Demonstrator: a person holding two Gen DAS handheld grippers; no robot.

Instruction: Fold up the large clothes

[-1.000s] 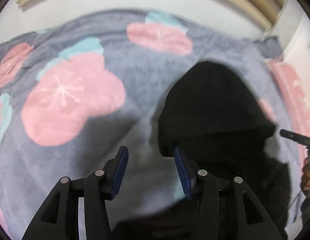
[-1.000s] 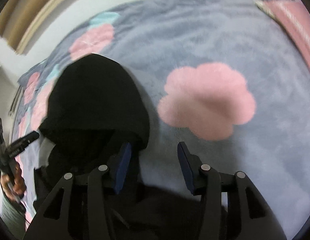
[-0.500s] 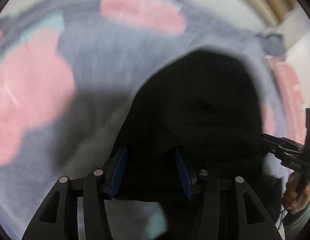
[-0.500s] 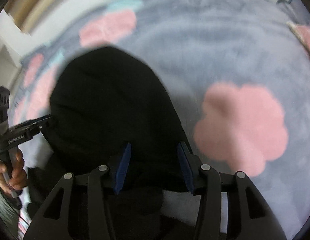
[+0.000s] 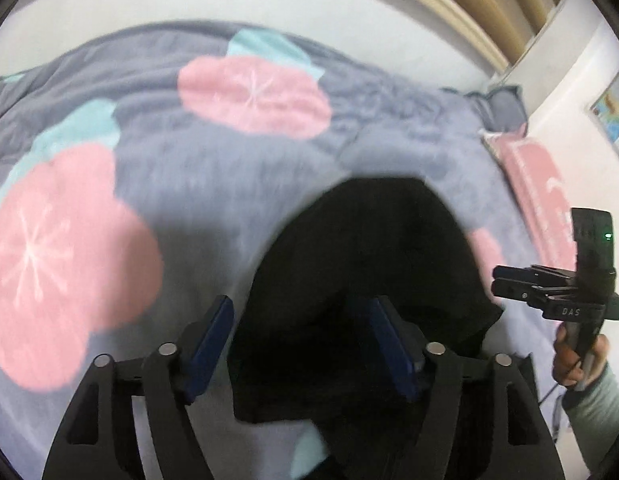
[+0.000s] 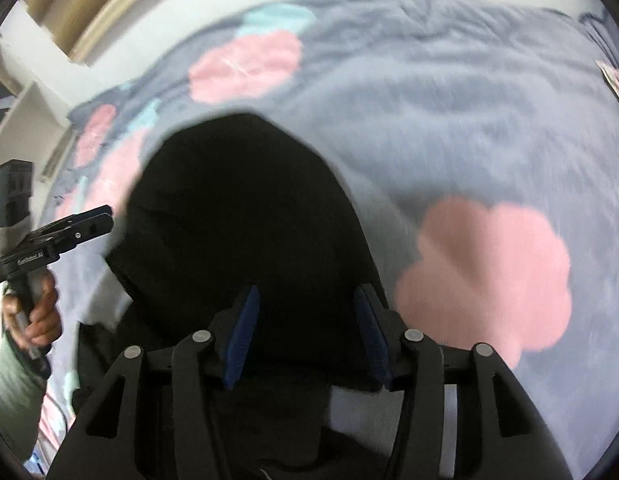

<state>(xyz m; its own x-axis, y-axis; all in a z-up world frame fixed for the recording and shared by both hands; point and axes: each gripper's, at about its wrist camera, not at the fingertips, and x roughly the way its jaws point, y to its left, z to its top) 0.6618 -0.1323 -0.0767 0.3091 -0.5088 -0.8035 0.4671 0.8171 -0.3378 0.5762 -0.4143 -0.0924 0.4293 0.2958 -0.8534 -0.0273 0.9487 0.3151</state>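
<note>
Blue-padded, my left gripper [image 5: 299, 342] and right gripper [image 6: 305, 334] both stand spread, gripping nothing, each now straddling the near edge of the black garment's hood [image 5: 369, 264]. A second ago they flanked it over the grey flowered blanket [image 5: 169, 152]; I have swung both inward. The hood lies flat on the blanket, so I judge a pinch comes next.

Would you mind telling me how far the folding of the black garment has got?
Done: nothing clearly; the black garment lies bunched, hood uppermost, on the floral blanket. In hand: left tongs and right tongs are open around its hood edge, gripping nothing. Left: grasping, flattening and folding.
</note>
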